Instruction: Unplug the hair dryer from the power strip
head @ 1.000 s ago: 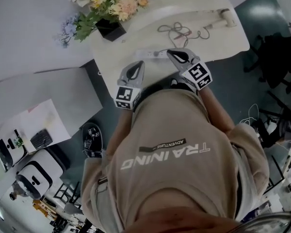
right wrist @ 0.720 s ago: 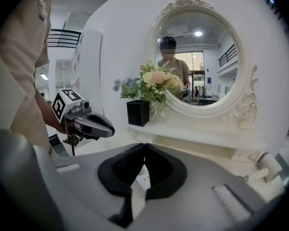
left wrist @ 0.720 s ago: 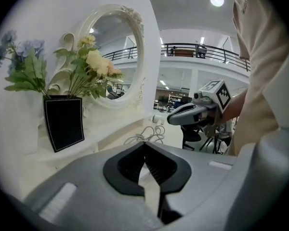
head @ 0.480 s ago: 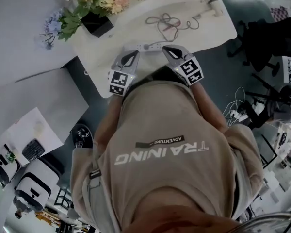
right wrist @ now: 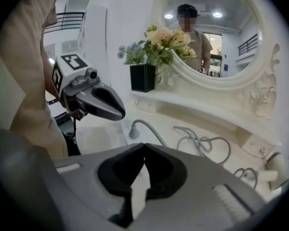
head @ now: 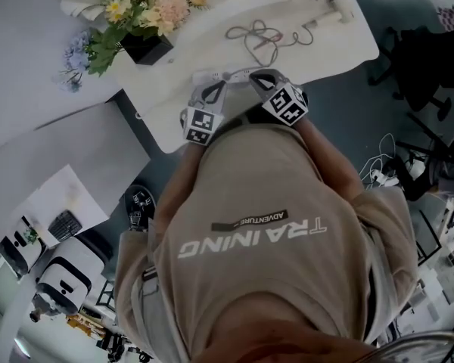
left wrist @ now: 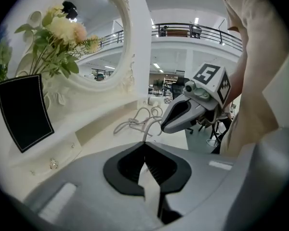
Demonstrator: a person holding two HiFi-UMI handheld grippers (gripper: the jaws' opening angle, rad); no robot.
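Observation:
A white power strip lies near the front edge of the white vanity table. A grey plug rises just beyond my right jaws, and its cable loops away in a tangle to the hair dryer at the far right end. My left gripper hovers at the strip's left end, shut with nothing held. At the strip's right end my right gripper is shut and empty too. Each gripper view shows the other gripper, the right gripper and the left gripper, close by.
A black vase of flowers stands on the table's left. An oval mirror in a white ornate frame rises behind a low shelf. Office chairs and floor cables lie to the right.
Both grippers have drawn closer together over the power strip. The head view has shifted slightly.

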